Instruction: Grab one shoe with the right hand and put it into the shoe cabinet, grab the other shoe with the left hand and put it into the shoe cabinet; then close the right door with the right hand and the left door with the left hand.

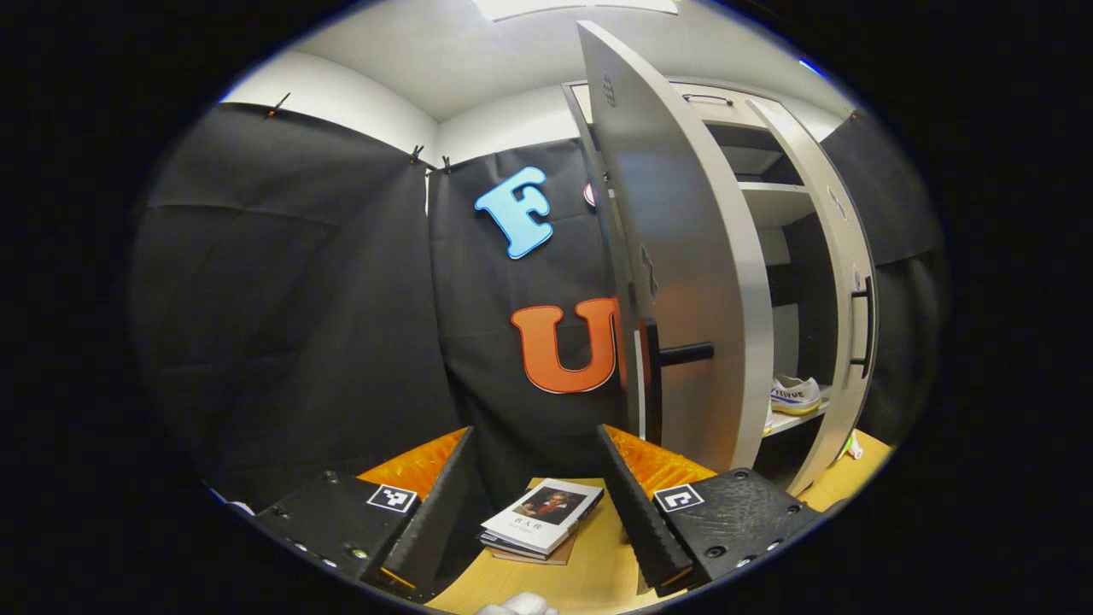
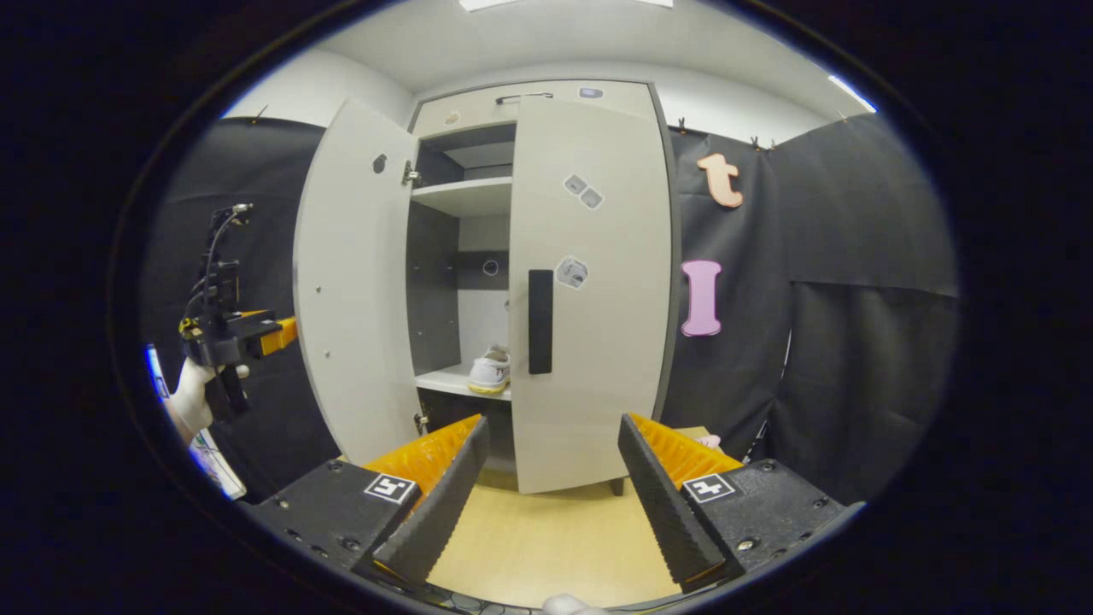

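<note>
Seeing one shoe [image 2: 491, 371] resting on the lower shelf [image 2: 444, 380] inside the cabinet [image 2: 546, 98], just past the edge of the right door [image 2: 598, 342]. Not managing to tell whether the second shoe is lying beside it, with that door covering the rest of the shelf; finding no shoe out on the floor [image 2: 546, 547], though, so probably both stowed.

Judging the right door to be shut or very nearly so: facing flat forward in the right gripper view, yet looking slightly ajar from the left gripper view, so leaving that open.

Finding the left door [image 2: 350, 299] standing wide open, swung well out from the cabinet, its handle [image 1: 687, 353] just ahead and to the right of the left gripper [image 1: 534, 431].

Holding both claws spread and empty: the left gripper's fingers parted with nothing between them, touching neither door nor handle; the right gripper [image 2: 553, 420] likewise parted, pointing at the right door from a little way off. Spotting the left gripper also in the right gripper view, carried by a gloved hand [image 2: 192, 397] beside the open door.

Passing over a book [image 1: 542, 517] lying on the floor, not part of the job.

Leaving, by this reckoning, the closing of the left door, and perhaps a final press on the right one.
</note>
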A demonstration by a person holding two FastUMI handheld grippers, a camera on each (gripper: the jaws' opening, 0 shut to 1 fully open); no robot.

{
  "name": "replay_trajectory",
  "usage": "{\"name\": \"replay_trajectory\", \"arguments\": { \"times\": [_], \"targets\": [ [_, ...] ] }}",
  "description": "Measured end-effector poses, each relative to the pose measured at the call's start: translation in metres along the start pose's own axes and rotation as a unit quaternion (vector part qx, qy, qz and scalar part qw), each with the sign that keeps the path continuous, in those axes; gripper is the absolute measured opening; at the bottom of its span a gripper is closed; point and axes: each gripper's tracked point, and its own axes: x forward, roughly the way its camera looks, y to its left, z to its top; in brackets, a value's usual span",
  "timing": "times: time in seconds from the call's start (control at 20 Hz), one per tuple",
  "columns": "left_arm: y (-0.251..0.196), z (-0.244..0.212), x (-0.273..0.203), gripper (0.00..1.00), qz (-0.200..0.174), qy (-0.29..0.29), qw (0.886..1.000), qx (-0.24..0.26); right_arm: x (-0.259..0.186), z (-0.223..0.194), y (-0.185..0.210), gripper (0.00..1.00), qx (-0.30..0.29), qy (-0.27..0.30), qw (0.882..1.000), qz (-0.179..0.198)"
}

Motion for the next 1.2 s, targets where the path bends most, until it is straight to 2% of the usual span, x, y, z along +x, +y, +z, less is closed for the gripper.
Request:
{"name": "replay_trajectory", "arguments": {
  "times": [0.4, 0.45, 0.5, 0.75, 0.8, 0.95, 1.2],
  "targets": [
    [-0.104, 0.019, -0.004, 0.86, -0.087, -0.018, 0.996, -0.002, -0.01, -0.001, -0.025, 0.97, 0.004, -0.004, 1.0, -0.007],
    [-0.112, 0.017, -0.006, 0.81, -0.094, -0.012, 0.995, -0.007, -0.012, 0.001, -0.029, 0.97, 0.004, -0.005, 1.0, -0.01],
    [-0.125, 0.018, -0.006, 0.97, -0.099, -0.011, 0.995, -0.013, -0.015, 0.001, -0.033, 0.99, 0.005, -0.007, 1.0, -0.014],
    [-0.135, 0.025, -0.018, 1.0, -0.098, -0.022, 0.995, -0.005, -0.022, 0.007, -0.046, 0.99, 0.007, -0.017, 1.0, -0.025],
    [-0.136, 0.026, -0.022, 0.96, -0.098, -0.022, 0.995, -0.005, -0.022, 0.008, -0.046, 0.97, 0.007, -0.018, 0.999, -0.025],
    [-0.134, 0.027, -0.033, 0.96, -0.094, -0.018, 0.995, -0.009, -0.023, 0.009, -0.044, 0.99, 0.009, -0.019, 1.0, -0.022],
    [-0.134, 0.03, -0.066, 0.96, -0.101, -0.002, 0.994, -0.038, -0.031, 0.015, -0.038, 0.99, 0.009, -0.028, 0.999, -0.023]
  ]
}}
